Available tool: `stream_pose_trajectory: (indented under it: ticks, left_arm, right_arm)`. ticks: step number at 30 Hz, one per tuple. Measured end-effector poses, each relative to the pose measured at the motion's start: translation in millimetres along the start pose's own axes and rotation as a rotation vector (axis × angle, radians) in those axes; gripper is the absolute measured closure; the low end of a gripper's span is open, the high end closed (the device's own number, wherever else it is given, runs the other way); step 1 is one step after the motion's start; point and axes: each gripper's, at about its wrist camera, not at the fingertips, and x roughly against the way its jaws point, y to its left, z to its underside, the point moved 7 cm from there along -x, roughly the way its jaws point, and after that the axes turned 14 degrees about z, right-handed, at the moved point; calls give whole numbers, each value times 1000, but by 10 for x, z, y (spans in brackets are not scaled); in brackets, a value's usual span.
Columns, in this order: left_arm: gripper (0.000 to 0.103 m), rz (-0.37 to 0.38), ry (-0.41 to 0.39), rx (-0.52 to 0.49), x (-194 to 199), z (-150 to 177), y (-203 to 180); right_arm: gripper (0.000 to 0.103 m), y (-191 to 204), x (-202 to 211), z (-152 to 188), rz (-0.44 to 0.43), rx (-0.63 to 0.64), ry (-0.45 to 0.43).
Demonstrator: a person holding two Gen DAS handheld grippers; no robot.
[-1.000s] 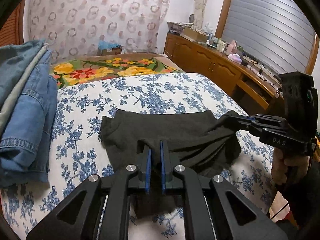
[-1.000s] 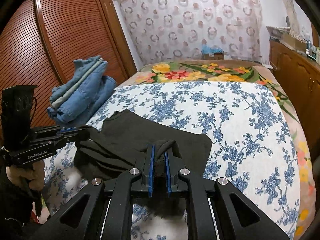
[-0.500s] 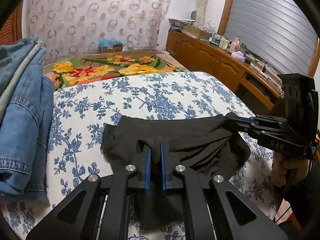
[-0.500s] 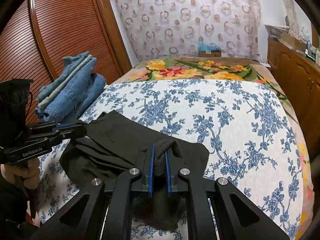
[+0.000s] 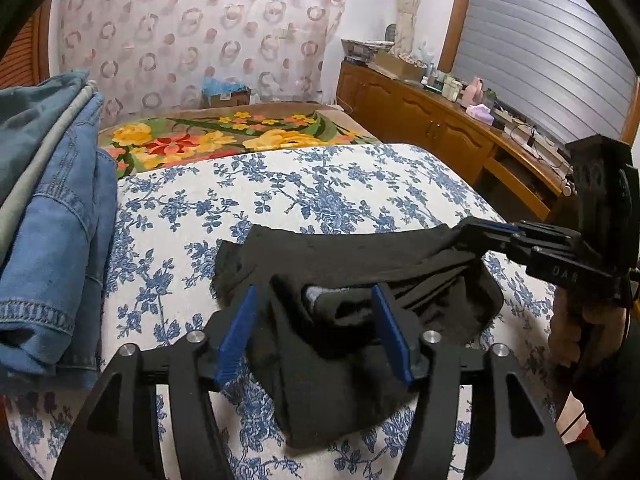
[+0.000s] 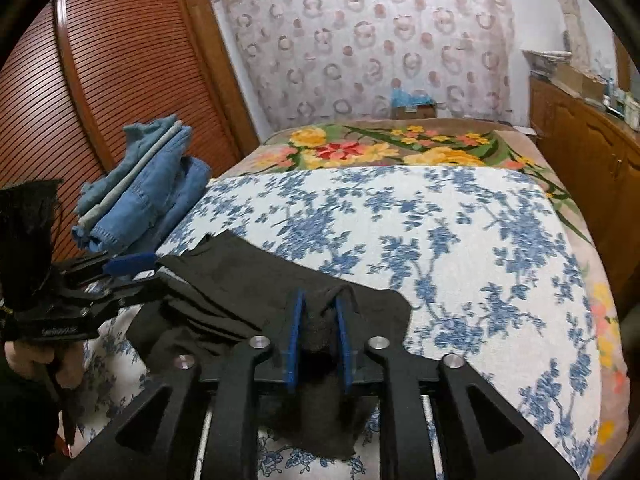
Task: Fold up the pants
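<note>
The black pants (image 5: 352, 264) lie folded and bunched on the blue-flowered bedspread (image 5: 304, 196), near its front edge. My left gripper (image 5: 316, 300) is open, its blue pads wide apart with a fold of the black cloth lying loose between them. My right gripper (image 6: 318, 304) is still shut on the other end of the pants (image 6: 248, 280), with cloth pinched between its pads. The right gripper also shows in the left wrist view (image 5: 472, 228), at the pants' right end. The left gripper shows in the right wrist view (image 6: 152, 266), open at the left end.
A stack of folded denim clothes (image 5: 52, 216) sits on the left of the bed, also in the right wrist view (image 6: 140, 192). A flowered blanket (image 5: 224, 140) covers the far end. A wooden sideboard (image 5: 448, 132) runs along the right, a slatted wardrobe (image 6: 100, 92) on the left.
My left gripper has opened and let go of the pants. Both grippers moved forward and lowered the cloth onto the bed. The right gripper's pads have parted slightly but still hold cloth.
</note>
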Motion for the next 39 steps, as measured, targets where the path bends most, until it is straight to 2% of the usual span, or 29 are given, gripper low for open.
stream_pose_trajectory:
  ticks: [7,11,20,29,32,34,36,38,39]
  left_arm:
    - [41,-13,-2,21,123,156,14]
    - [41,-3,4,24,176,289,-18]
    - [41,0,25,22,245,565,-107]
    - [42,-68,45,16,229,649,-48]
    - [52,-68,54,19,195,660,-22]
    - [64,-51,58,21,159,672,-20]
    - [67,-46,66,27,120,681,-1]
    - [78,-27,69,28,91,680,-15]
    - [84,-22,62,28,95,669,-33]
  right_arm:
    - [73,-96,218,99,33,-12,-19]
    - [73,-127,322,256,59,8,2]
    - [73,-97,413,537,50,45,77]
    - [73,-45,330,601,48,69,128]
    - [73,-10,265,601,59,83,137]
    - [73,3,218,609,67,86,146]
    - [73,11,177,596,85,100,137]
    - [73,26,167,584,99,112,129]
    - [83,36,167,584,97,110,123]
